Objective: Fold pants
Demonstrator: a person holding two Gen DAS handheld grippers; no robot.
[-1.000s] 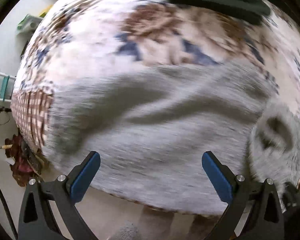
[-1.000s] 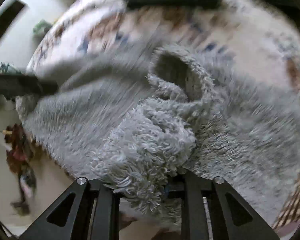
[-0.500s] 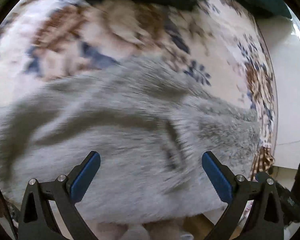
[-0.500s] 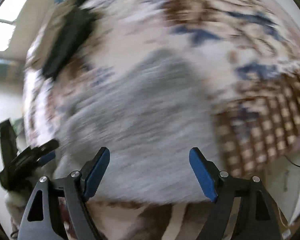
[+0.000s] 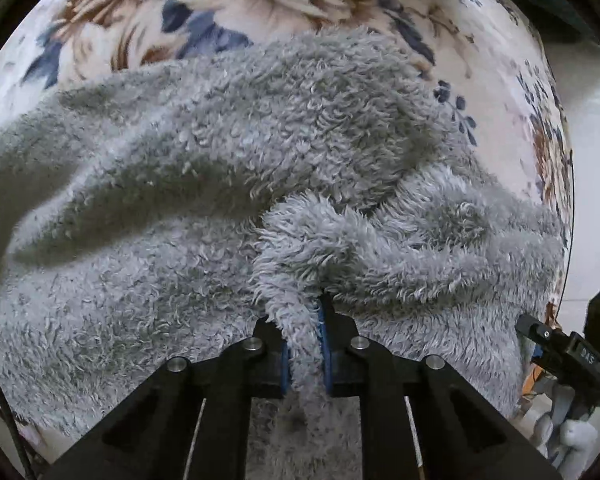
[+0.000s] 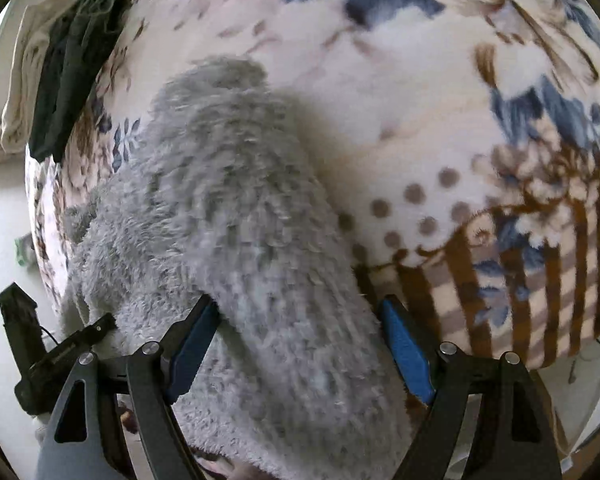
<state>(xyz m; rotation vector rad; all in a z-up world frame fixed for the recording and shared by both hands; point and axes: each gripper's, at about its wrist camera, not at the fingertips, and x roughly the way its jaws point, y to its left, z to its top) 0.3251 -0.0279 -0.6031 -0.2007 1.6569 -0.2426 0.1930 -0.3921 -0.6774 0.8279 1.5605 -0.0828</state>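
Fleece pants pinched at one fold

Grey fleece pants fill the frame's middle, spread on a floral blanket. Left gripper clamps a raised fold. Right gripper straddles the fabric, fingers apart. Dark clothes lie upper left.

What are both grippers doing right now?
Left gripper: shut on a fold of the fluffy grey fleece pants.
Right gripper: open, fingers straddling the pants, gripping nothing.

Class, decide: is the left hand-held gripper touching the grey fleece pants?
Touching. The left wrist view shows the left hand-held gripper shut on a ridge of the grey fleece pants.
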